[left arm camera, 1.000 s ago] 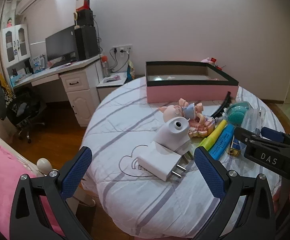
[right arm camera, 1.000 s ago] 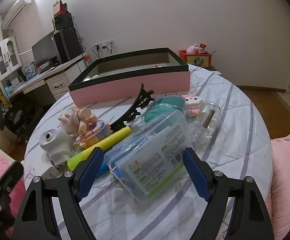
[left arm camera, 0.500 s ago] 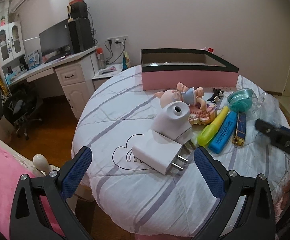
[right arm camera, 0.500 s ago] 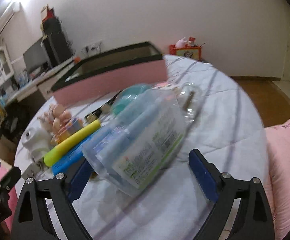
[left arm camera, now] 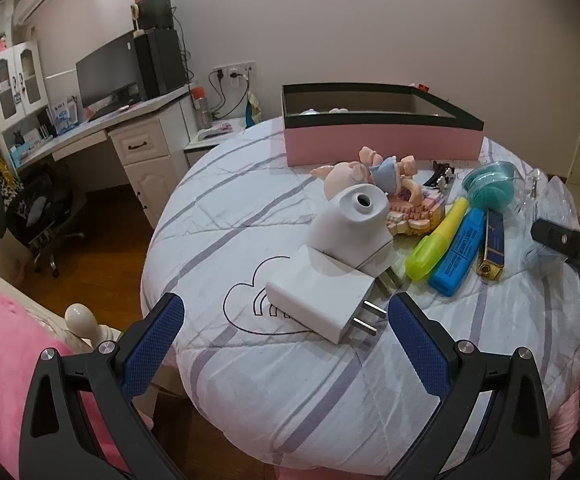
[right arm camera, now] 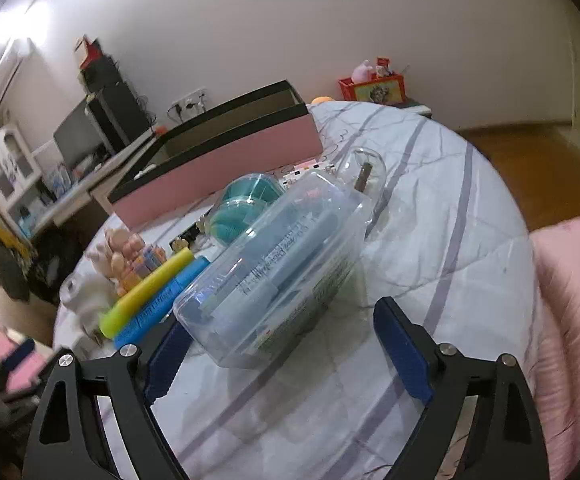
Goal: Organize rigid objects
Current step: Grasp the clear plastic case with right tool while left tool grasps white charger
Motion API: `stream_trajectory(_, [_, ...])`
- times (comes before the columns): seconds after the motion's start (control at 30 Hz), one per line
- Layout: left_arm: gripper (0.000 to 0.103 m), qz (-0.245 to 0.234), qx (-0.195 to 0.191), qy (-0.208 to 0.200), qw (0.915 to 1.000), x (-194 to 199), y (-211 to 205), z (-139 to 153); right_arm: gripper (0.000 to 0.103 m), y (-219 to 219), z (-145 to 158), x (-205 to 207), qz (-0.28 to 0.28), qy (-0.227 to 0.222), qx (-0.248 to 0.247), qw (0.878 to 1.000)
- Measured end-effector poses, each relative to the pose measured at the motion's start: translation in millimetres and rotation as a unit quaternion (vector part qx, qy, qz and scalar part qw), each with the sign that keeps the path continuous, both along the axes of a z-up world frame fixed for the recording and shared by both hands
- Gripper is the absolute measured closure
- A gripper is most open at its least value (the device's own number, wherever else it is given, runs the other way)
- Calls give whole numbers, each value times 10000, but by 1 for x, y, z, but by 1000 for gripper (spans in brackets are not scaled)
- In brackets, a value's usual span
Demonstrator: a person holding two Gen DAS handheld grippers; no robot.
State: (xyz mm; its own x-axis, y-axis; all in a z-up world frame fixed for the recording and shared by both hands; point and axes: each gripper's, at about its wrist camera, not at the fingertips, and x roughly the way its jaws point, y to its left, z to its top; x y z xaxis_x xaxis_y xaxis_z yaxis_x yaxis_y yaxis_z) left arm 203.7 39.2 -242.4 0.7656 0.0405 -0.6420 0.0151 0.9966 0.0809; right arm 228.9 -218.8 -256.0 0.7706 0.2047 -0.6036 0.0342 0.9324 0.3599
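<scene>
A clear plastic box with blue pens inside lies on the round striped table. Its near end reaches between the fingers of my right gripper, whose jaws are closing; the left pad is close to the box and the right pad stands apart from it. My left gripper is open just short of a white plug adapter, which leans on a white nozzle device. The pink box with a black rim stands open at the far side.
Beside the clear box lie a yellow highlighter, a blue highlighter, a teal brush, a pig doll, a blue lighter and a glass dome. A pink cushion lies to the right; a desk stands left.
The right gripper has rolled and come closer, so the clear box now reaches between its wider fingers. In the left wrist view it has slid to the right edge.
</scene>
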Motion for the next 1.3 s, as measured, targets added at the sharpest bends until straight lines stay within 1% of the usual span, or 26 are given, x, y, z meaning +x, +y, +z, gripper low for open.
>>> stream_trajectory(0.07, [0,-7,-24,10,10000,1,0,0,12,0,0,5,66,-55,86,9999])
stream_trajectory(0.13, [0,-27,-9,33,10000,1,0,-1,16,0,1,8,194,-91,186,9996])
stream_trajectory(0.2, [0,-33,34,44,10000,1,0,-1,32,2,3,6,395,-129,184,9990])
stream_trajectory(0.3, [0,-14,11,65,10000,1,2,-2,41,4,3,2,592,-115,82,9981])
stream_trajectory(0.4, [0,-14,-37,67,10000,1,2,-3,49,4,9,-7,532,-120,-182,9983])
stream_trajectory(0.47, [0,-31,-47,41,10000,1,1,-2,50,3,14,-12,424,-78,-394,9983])
stream_trajectory(0.57, [0,-54,-20,28,10000,1,-2,-2,50,1,18,-15,256,-4,-536,9982])
stream_trajectory(0.63, [0,-59,-29,52,10000,1,-2,-3,50,-3,16,-11,215,36,-391,9990])
stream_trajectory(0.73, [0,-57,-66,75,9999,2,-2,-4,50,-13,5,6,203,247,22,9995])
stream_trajectory(0.77, [0,-61,-67,97,9999,2,-2,-5,49,-14,3,11,207,277,23,9994])
stream_trajectory(0.83, [0,-49,-55,112,9999,2,0,-7,53,-15,2,13,319,227,66,9992])
stream_trajectory(0.87, [0,-30,-51,126,9999,3,1,-7,55,-14,3,13,379,192,7,9991])
stream_trajectory(0.9, [0,-6,-56,140,9999,4,2,-8,59,-9,7,11,453,112,-235,9986])
stream_trajectory(0.93, [0,21,-81,137,9999,4,4,-9,60,-4,10,9,535,32,-484,9974])
stream_trajectory(0.97, [0,58,-115,134,9998,4,6,-9,63,2,15,6,630,-30,-732,9953])
stream_trajectory(1.0, [0,77,-156,137,9998,5,8,-9,69,7,18,3,766,-82,-893,9930])
stream_trajectory(1.03, [0,82,-238,147,9996,5,10,-10,70,12,21,0,912,-128,-1055,9902])
stream_trajectory(1.07, [0,103,-306,161,9993,6,11,-11,70,19,25,-3,1065,-158,-1355,9849])
stream_trajectory(1.1, [0,130,-370,176,9991,7,13,-11,70,22,26,-5,1113,-169,-1486,9825])
stream_trajectory(1.2, [0,198,-556,197,9981,11,16,-13,70,27,24,-5,1256,-55,-1591,9792])
stream_trajectory(1.3, [0,144,-678,194,9974,17,17,-14,70,27,15,-2,1309,82,-1504,9799])
